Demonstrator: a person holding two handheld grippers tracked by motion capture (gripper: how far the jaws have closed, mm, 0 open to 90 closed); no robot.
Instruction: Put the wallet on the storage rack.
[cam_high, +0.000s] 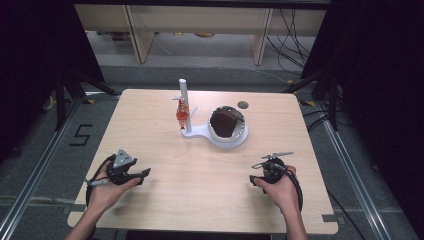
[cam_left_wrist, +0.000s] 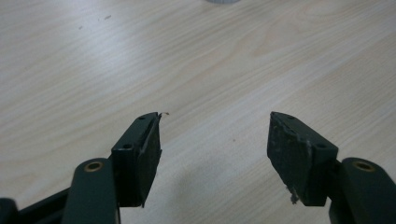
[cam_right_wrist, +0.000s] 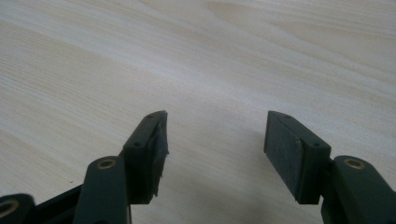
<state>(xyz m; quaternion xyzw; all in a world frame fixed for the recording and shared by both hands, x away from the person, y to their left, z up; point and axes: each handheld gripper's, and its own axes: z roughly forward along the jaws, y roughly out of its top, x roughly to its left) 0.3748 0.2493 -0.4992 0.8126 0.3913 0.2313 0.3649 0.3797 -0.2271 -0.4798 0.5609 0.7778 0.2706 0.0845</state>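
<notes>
A white stand with an upright post rises at the table's middle back, and a small red and orange item hangs on it. Joined to its base is a white bowl holding a dark brown block. My left gripper rests near the front left, held by a hand, jaws pointing right. In the left gripper view it stands open over bare wood. My right gripper sits at the front right, jaws pointing left, and is open with nothing between its jaws.
The light wooden table has a small dark round disc behind the bowl. Dark curtains flank the table, shelving legs and cables stand beyond its far edge. Bare wood lies between the two grippers.
</notes>
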